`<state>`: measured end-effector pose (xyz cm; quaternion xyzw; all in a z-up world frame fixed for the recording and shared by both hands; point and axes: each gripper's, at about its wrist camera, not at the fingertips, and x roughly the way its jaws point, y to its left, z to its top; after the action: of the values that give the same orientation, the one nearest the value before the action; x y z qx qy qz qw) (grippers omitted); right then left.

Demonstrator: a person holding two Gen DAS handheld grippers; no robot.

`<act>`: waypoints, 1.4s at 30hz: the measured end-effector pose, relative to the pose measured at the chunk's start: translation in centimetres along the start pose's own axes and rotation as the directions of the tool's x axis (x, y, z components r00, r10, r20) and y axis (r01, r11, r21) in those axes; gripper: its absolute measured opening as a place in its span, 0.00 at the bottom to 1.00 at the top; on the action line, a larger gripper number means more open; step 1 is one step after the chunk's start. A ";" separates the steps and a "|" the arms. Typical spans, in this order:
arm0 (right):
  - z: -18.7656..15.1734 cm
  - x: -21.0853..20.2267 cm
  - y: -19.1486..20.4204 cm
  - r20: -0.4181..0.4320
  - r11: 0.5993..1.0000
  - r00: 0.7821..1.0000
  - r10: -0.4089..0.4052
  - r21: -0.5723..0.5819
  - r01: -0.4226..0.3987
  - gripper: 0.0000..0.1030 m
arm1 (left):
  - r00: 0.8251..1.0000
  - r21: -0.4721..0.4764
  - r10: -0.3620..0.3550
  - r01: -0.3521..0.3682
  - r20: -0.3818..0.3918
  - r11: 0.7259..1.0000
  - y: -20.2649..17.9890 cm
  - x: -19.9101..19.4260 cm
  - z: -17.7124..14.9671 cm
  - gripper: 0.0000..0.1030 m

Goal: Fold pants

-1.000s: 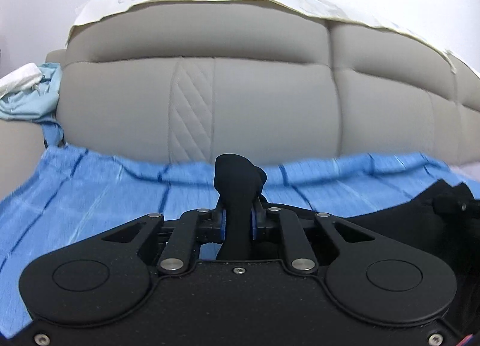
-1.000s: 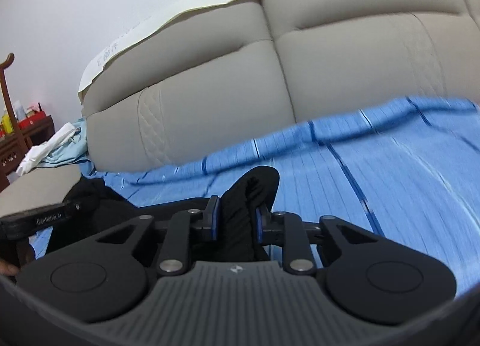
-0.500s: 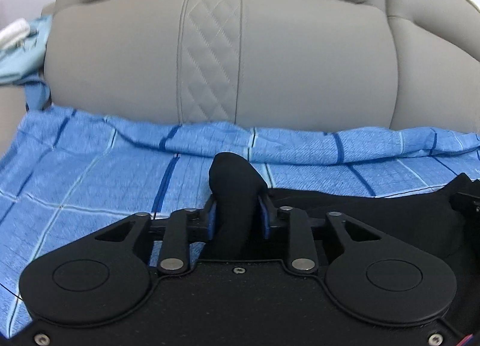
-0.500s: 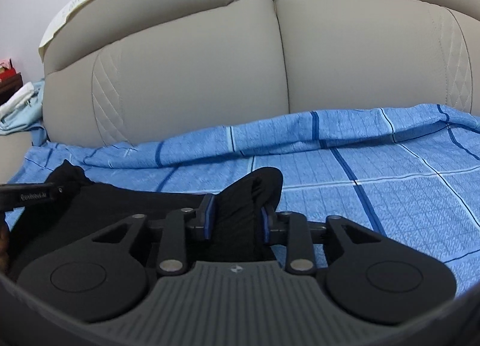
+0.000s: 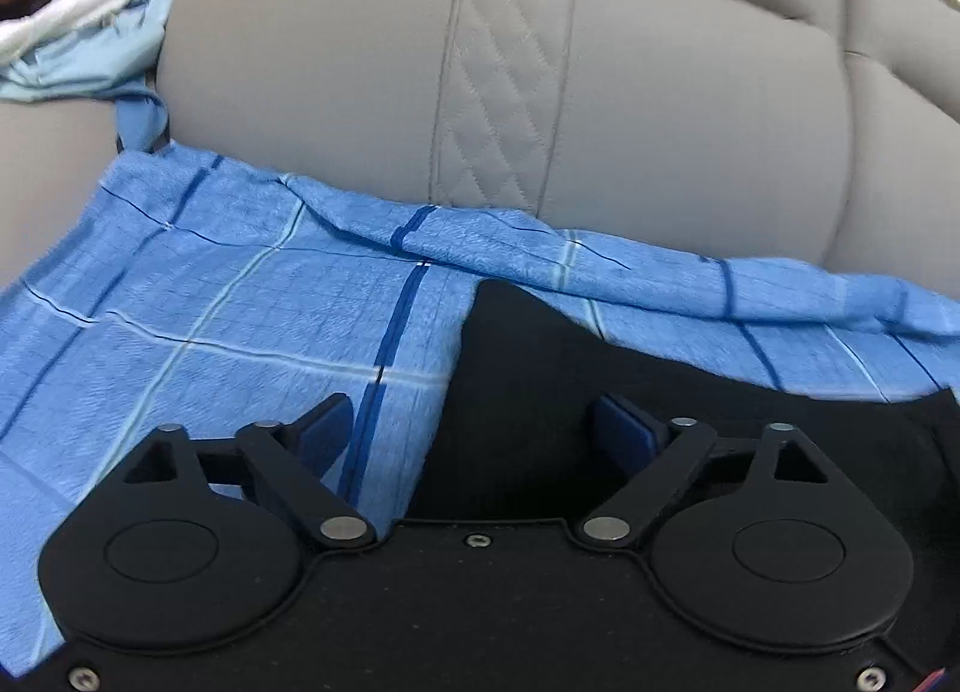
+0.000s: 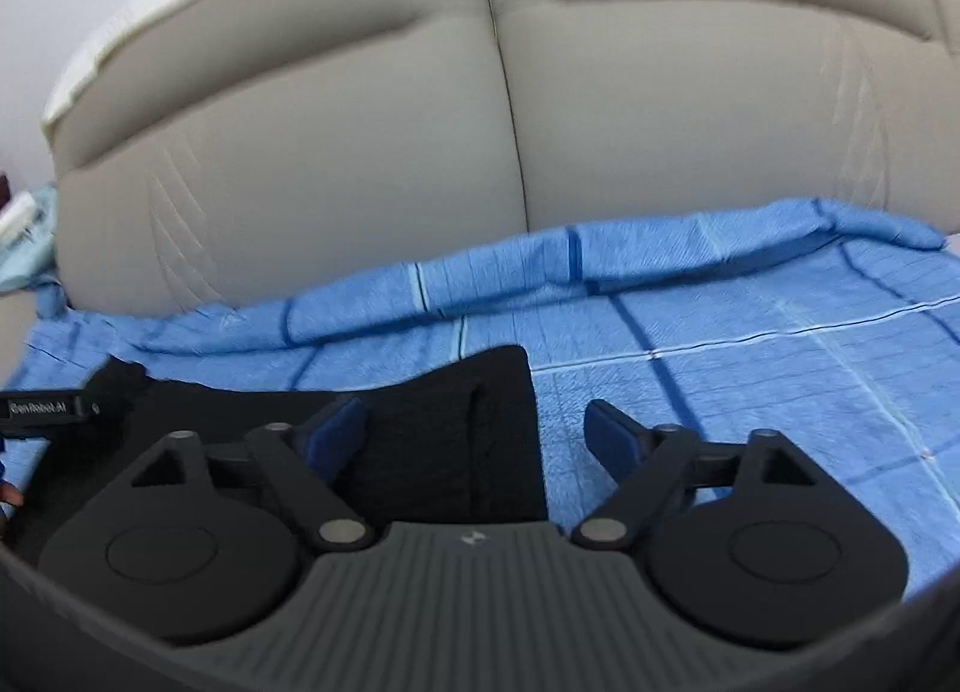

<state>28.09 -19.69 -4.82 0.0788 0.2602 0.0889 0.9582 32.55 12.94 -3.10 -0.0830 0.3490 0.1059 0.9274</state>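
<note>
Grey sofa [image 5: 660,110], blue checked sheet [image 5: 228,284] spread over its seat, black pants [image 5: 540,368] lying on the sheet

"GenRobot.AI" is printed on the left tool [image 6: 45,408].

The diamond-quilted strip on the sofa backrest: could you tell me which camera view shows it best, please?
The left wrist view: the diamond-quilted strip sits central and fairly sharp on the sofa backrest. The right wrist view shows only faint, blurred stitching near the frame's edges.
</note>
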 end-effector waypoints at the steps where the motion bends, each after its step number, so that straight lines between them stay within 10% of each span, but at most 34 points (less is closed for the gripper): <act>1: -0.2 -1.1 -0.1 0.013 1.000 1.000 -0.005 -0.004 0.005 0.89 | 1.000 0.034 0.003 -0.003 0.008 0.999 -0.3 -0.9 -0.3 0.89; 17: -10.1 -14.3 3.3 0.084 0.986 0.995 -0.046 -0.156 0.059 1.00 | 0.999 0.146 -0.020 0.012 0.050 0.989 -2.7 -14.6 -12.2 0.95; 42: -14.2 -13.0 4.7 0.034 0.963 0.999 -0.039 -0.267 0.047 1.00 | 1.000 0.108 -0.013 0.013 -0.003 0.994 -3.3 -14.6 -15.6 1.00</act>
<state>9.19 -16.39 -9.70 -0.0558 0.2336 0.1013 0.9654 12.85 4.19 -4.71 -0.0350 0.3548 0.0808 0.9308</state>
